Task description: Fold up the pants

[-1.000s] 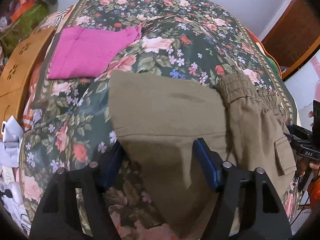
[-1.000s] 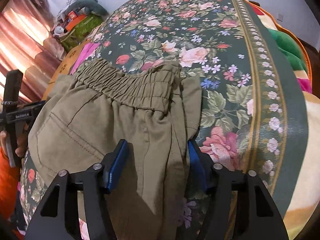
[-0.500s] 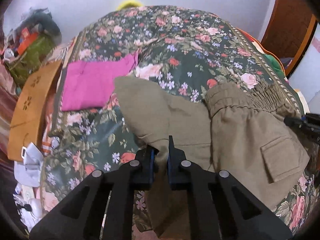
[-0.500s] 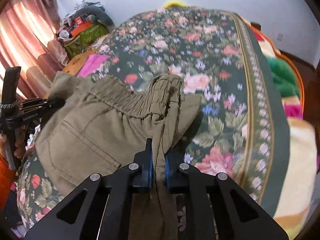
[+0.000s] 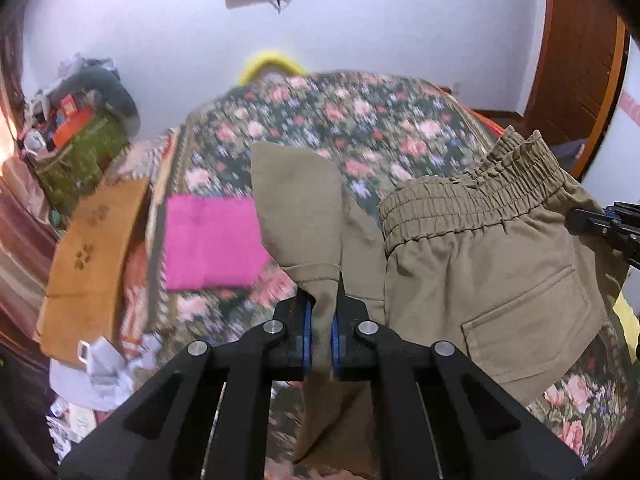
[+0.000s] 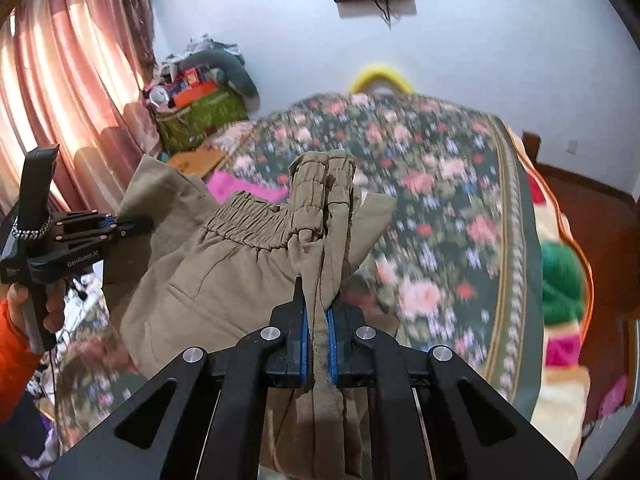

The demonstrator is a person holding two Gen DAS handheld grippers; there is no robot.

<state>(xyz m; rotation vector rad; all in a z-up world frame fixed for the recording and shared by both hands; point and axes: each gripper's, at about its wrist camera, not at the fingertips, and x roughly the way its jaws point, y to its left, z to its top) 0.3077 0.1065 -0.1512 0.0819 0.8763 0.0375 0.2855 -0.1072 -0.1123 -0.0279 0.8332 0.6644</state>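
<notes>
pants [image 5: 480, 280] hang above the floral bedspread [image 5: 360, 128], left gripper [image 5: 319, 340] clamped on a leg edge and right gripper [image 6: 316, 344] clamped on the waistband side, likely to spread them taut for folding.

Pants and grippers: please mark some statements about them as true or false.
1. The left gripper is shut on the pants. True.
2. The right gripper is open and holds nothing. False: it is shut on the pants near the waistband.
3. The pants lie flat on the bed. False: both grippers hold them up.
4. A pink cloth lies on the bed. True.
</notes>
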